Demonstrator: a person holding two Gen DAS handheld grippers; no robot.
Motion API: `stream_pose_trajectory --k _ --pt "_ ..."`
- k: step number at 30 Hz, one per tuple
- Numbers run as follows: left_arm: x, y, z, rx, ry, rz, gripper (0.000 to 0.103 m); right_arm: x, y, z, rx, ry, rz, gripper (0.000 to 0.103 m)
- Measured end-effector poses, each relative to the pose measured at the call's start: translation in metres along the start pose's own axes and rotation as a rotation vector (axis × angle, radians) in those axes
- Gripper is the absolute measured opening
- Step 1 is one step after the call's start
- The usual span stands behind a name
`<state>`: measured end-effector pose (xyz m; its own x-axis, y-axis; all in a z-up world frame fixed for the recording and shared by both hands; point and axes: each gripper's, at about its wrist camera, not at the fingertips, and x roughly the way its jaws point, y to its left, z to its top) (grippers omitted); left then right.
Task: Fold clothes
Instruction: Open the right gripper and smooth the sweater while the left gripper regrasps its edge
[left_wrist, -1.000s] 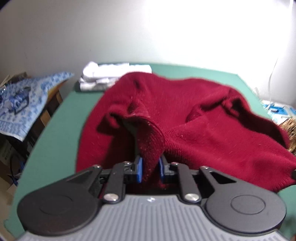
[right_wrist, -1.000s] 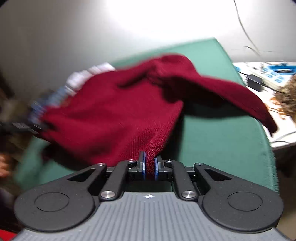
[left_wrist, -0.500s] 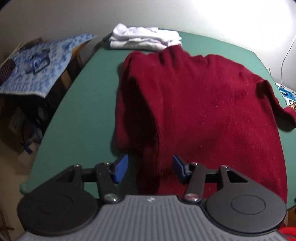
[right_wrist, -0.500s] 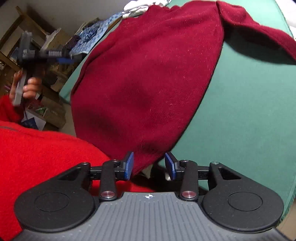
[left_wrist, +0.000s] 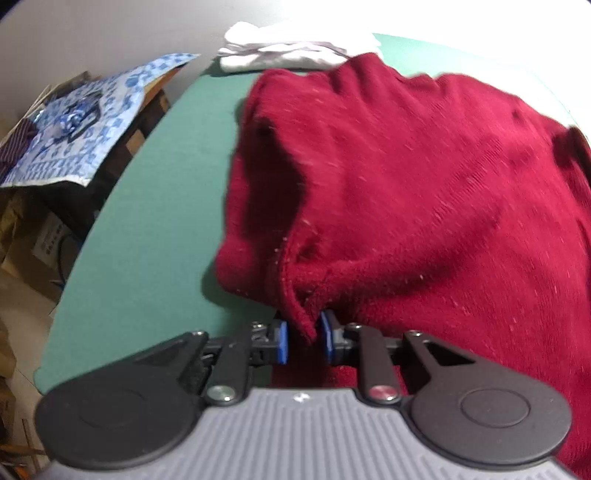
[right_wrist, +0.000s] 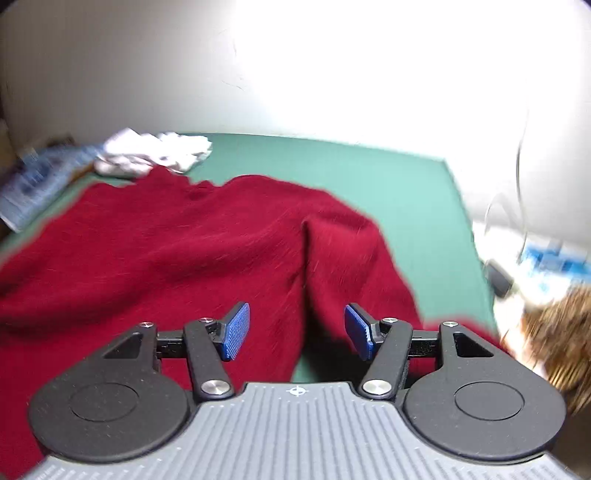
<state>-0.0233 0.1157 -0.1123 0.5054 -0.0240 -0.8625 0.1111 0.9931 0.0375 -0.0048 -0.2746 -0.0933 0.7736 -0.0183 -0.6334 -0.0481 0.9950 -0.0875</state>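
Left wrist: my left gripper (left_wrist: 303, 336) pinches the sweater (left_wrist: 424, 192) hem; right gripper (right_wrist: 295, 332) hangs released; I'd lift evenly toward twelve o'clock.

Likely a home room, green table (left_wrist: 155, 192), cluttered cardboard boxes (left_wrist: 44, 240), white wall (right_wrist: 110, 74)

A green-covered table (left_wrist: 155, 192) is carrying a dark red sweater (left_wrist: 424, 184) spreading across its middle and white folded clothes (left_wrist: 291, 51) lying at its far edge.
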Motion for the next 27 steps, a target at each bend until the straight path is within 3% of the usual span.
stream_pose_trajectory --k 1,4,6,7,9,11,12,14,15,16,19,20,21,23,25,26,27 --pt "0.0 0.006 0.003 -0.01 -0.008 -0.008 0.025 0.014 0.003 0.002 -0.032 0.013 -0.012 0.057" --pt "-0.009 0.023 0.01 -0.016 -0.067 -0.011 0.031 0.041 -0.005 0.005 -0.031 0.082 -0.098 0.006" --pt "-0.013 0.033 0.011 -0.013 -0.091 0.05 0.031 0.044 -0.029 -0.001 0.059 0.129 -0.124 0.008" --pt "-0.015 0.037 0.011 -0.014 -0.099 0.091 0.039 0.039 -0.042 -0.007 0.069 0.134 -0.18 0.008" --pt "-0.022 0.051 0.008 -0.045 -0.105 0.093 0.058 0.029 -0.046 -0.004 0.096 0.107 -0.185 0.012" --pt "-0.032 0.058 0.007 -0.031 -0.129 0.074 0.061 0.019 -0.047 -0.001 0.126 0.078 -0.18 0.022" --pt "-0.037 0.06 0.008 -0.024 -0.141 0.066 0.066 0.014 -0.048 0.001 0.14 0.063 -0.177 0.026" --pt "-0.038 0.057 0.018 0.011 -0.171 0.097 0.078 0.004 -0.049 0.005 0.169 0.033 -0.171 0.042" --pt "-0.038 0.057 0.024 0.02 -0.196 0.113 0.084 -0.001 -0.05 0.007 0.184 0.019 -0.168 0.043" --pt "-0.037 0.059 0.032 0.011 -0.219 0.108 0.085 -0.002 -0.036 0.011 0.166 0.006 -0.139 0.046" --pt "-0.037 0.082 0.058 -0.06 -0.265 -0.033 0.089 -0.005 0.008 0.019 0.11 -0.012 -0.054 0.066" --pt "-0.032 0.088 0.065 -0.07 -0.275 -0.035 0.091 -0.006 0.019 0.018 0.107 -0.002 -0.041 0.067" --pt "-0.027 0.094 0.071 -0.08 -0.284 -0.036 0.09 -0.006 0.03 0.016 0.104 0.008 -0.029 0.067" --pt "0.005 0.098 0.082 -0.046 -0.21 -0.025 0.076 -0.007 0.051 0.012 0.098 0.027 -0.004 0.066" --pt "0.036 0.096 0.084 0.014 -0.123 -0.032 0.038 -0.009 0.072 0.009 0.091 0.047 0.021 0.062" --pt "0.05 0.094 0.082 0.048 -0.088 -0.036 0.034 -0.009 0.08 0.007 0.111 0.063 0.04 0.06" --pt "0.063 0.092 0.08 0.083 -0.055 -0.041 0.041 -0.009 0.087 0.004 0.135 0.08 0.06 0.061"
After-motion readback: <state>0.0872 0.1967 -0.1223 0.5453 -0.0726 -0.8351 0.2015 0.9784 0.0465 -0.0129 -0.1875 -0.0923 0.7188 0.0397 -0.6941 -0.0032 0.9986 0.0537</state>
